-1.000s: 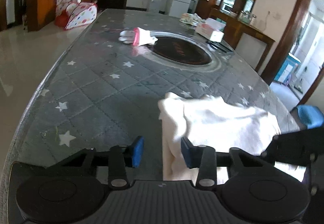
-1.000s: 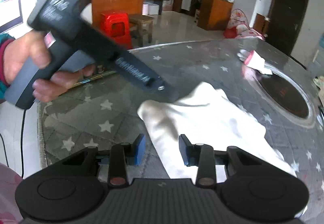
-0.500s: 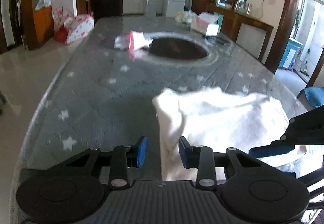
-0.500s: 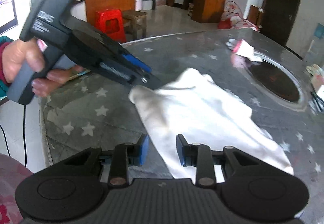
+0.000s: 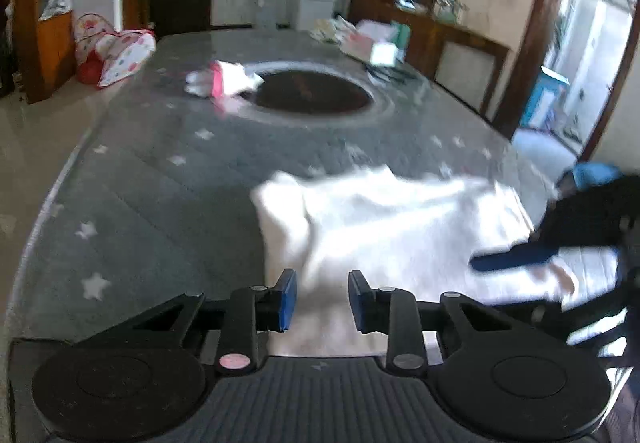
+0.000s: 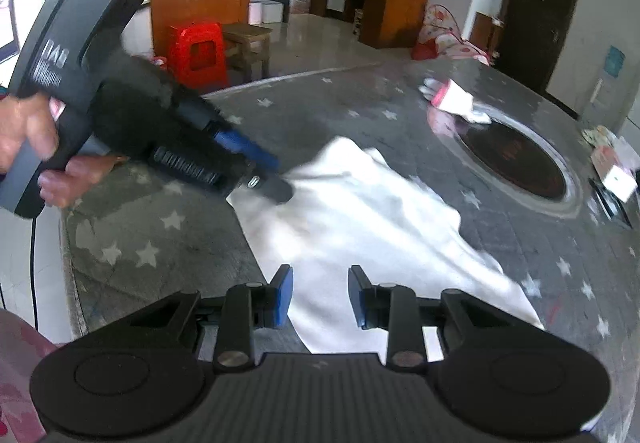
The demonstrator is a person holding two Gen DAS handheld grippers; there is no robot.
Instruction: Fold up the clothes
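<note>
Nearest in the left wrist view, the left gripper has its blue pads parted with a gap between them, and the jaws are closing. The near edge of the white garment lies under that gap, but the pads are not pressing on it. In the right wrist view the right gripper likewise stands partly spread above the cloth, its pads clear of the fabric.

The white garment lies rumpled and partly folded on the near end of the grey star-patterned table. The left gripper's tip sits at the cloth's left corner; blur makes it hard to say whether it touches. A hand holds that gripper's handle at the table's edge.

Farther along the table lies a small pink-and-white item, just beside a dark round inset. Beyond it, at the far end, sit boxes and papers, too blurred to tell apart.
</note>
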